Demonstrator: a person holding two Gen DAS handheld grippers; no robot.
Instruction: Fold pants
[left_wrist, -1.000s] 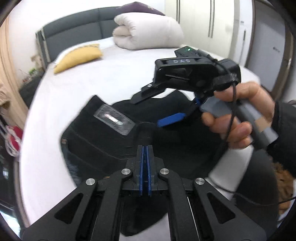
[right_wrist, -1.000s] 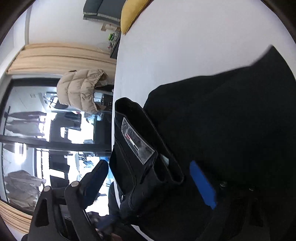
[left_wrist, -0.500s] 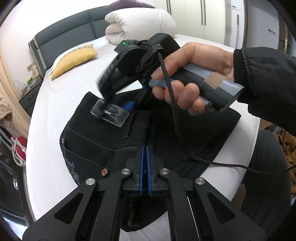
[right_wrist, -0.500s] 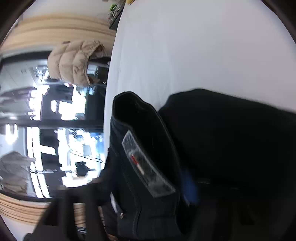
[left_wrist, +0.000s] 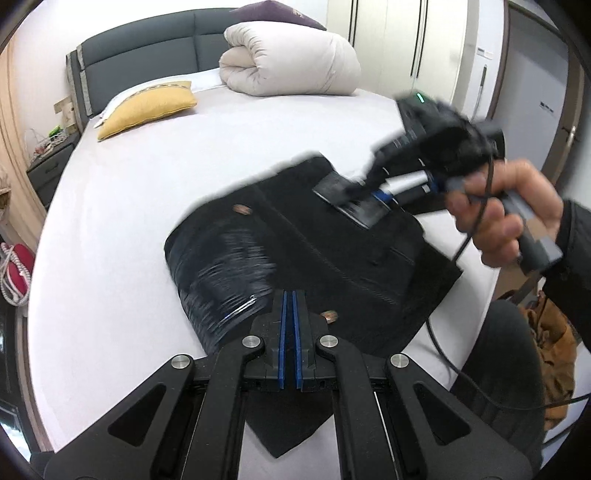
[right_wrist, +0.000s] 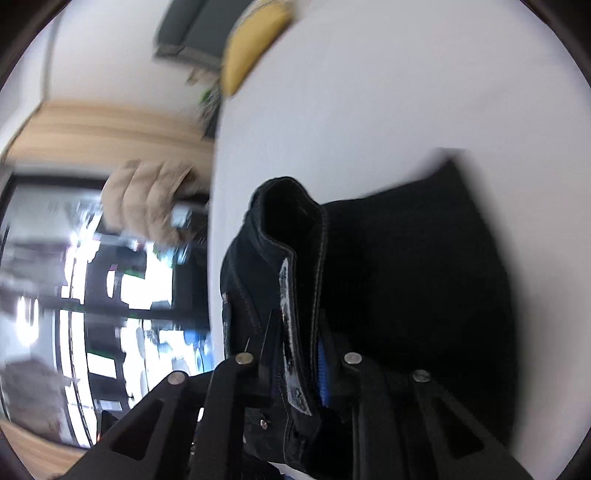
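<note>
- We find the black pants (left_wrist: 325, 236) lying folded on the white bed (left_wrist: 155, 192), near its close edge, with the waistband end turned toward the person's right hand (left_wrist: 498, 218).
- Risk one: the right gripper (right_wrist: 295, 354) has the waistband and its pale label (right_wrist: 291, 332) between its fingers while the jaws are closing. We judge that a pull made before the pads seat would let the thick hem slip out.
- Risk two: the waistband is several layers of heavy cloth. We judge a narrow bite at the edge could take only the top layer, so the fold would come apart when lifted.
- Risk three: both views are blurred around the cloth, which suggests fast movement. We judge that a quick drag could bunch the layers underneath or pull the stack toward the bed's edge.
- Risk four: the cable (left_wrist: 476, 206) hanging from the right gripper runs down across the corner of the pants and could snag there.
- Right gripper: jaws narrow and closing, with the waistband between them; its blue pad (right_wrist: 322, 373) lies against the cloth.
- Left gripper (left_wrist: 289, 321): fully closed, blue pads together. It sits low over the near edge of the pants, and we see no cloth between its fingers; whether its tips touch the fabric we cannot tell.
</note>
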